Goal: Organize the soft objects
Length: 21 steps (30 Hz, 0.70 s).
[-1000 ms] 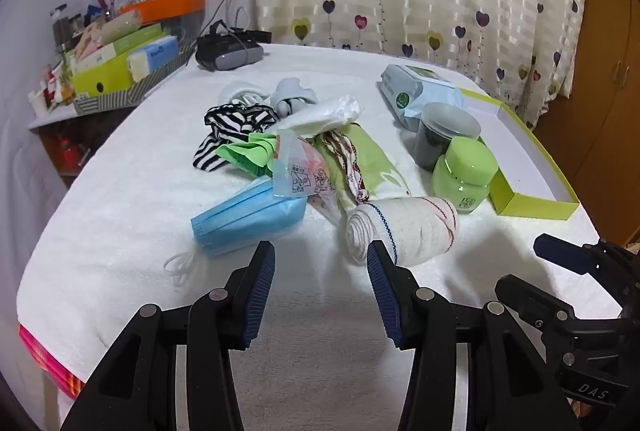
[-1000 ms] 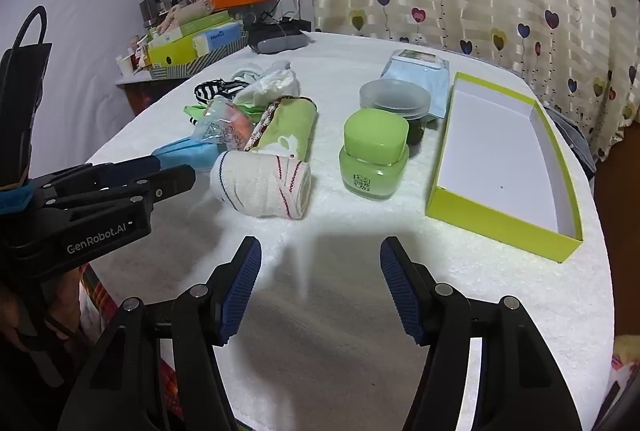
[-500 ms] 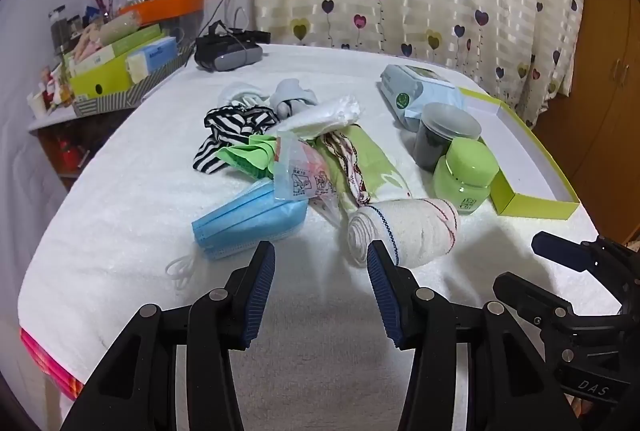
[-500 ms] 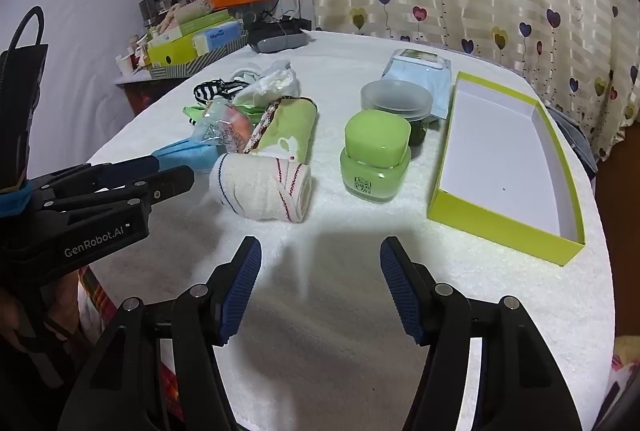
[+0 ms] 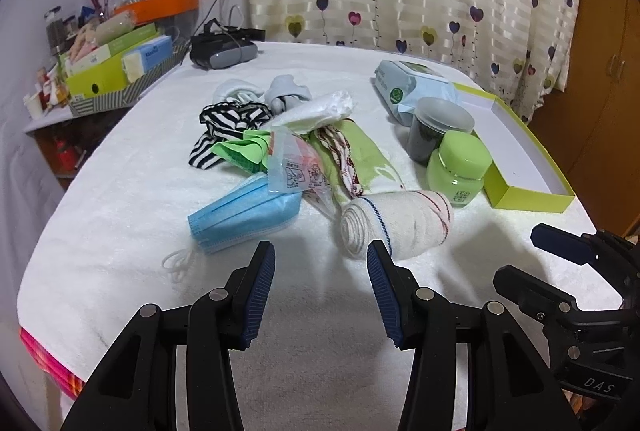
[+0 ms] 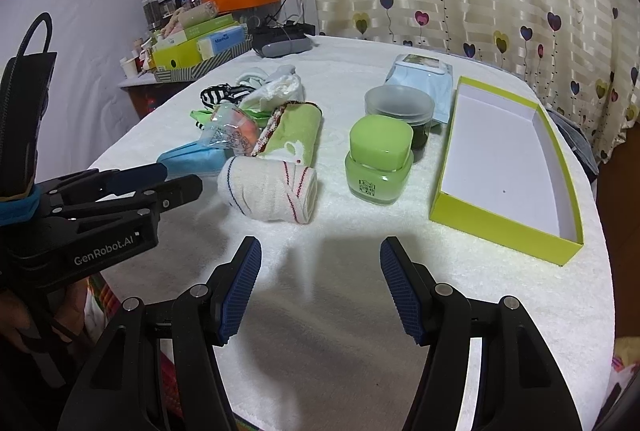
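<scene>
The left gripper (image 5: 321,289) hangs above the white towel-covered table (image 5: 120,199) with its jaws wide apart and nothing between them. The right gripper (image 6: 320,287) is the same: jaws wide apart, empty, above the bare cloth near the table's front edge.

The soft things lie in a loose heap at the middle of the table. Nearest to the left gripper is a rolled white towel (image 5: 396,225) with thin red and blue lines, lying on its side. Just beside it on the left is a blue face mask (image 5: 244,215), its white ear loops spread on the cloth. A clear plastic packet (image 5: 294,171) rests partly on the mask. Behind the roll is a rolled green cloth (image 5: 360,155), then a striped black-and-white fabric (image 5: 224,123), a crumpled white piece (image 5: 316,109) and grey socks (image 5: 286,93).

To the right of the heap stands a green jar (image 6: 379,161), touching or nearly touching a dark jar with a clear lid (image 6: 400,109). Behind them lies a pack of wet wipes (image 6: 420,79). At the far right sits an open yellow-green box (image 6: 502,227); its white inside holds nothing.
</scene>
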Each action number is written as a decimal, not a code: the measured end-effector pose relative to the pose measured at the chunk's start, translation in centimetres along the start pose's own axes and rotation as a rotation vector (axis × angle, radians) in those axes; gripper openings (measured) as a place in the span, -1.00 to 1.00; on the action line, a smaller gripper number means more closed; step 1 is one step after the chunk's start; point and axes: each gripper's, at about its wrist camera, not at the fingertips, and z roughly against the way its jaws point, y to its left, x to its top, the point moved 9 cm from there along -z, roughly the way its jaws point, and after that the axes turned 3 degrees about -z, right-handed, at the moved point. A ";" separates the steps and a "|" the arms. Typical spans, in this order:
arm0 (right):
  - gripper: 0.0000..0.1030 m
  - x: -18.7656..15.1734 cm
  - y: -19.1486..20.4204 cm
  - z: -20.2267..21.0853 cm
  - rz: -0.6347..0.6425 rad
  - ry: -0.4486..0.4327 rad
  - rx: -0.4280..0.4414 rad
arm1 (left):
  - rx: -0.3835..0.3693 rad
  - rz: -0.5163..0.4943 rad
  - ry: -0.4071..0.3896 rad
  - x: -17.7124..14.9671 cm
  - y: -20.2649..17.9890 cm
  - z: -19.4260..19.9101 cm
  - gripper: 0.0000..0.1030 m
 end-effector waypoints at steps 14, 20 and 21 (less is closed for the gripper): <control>0.22 0.0 0.6 0.8 0.012 -0.012 -0.005 | -0.056 0.013 0.023 -0.7 -0.1 0.4 -0.09; 0.22 0.2 0.9 0.9 0.021 -0.012 -0.003 | -0.082 0.007 0.015 -0.7 -0.4 0.7 -0.09; 0.22 0.2 0.9 0.9 0.022 -0.013 -0.003 | -0.079 0.004 0.011 -0.6 -0.3 0.8 -0.09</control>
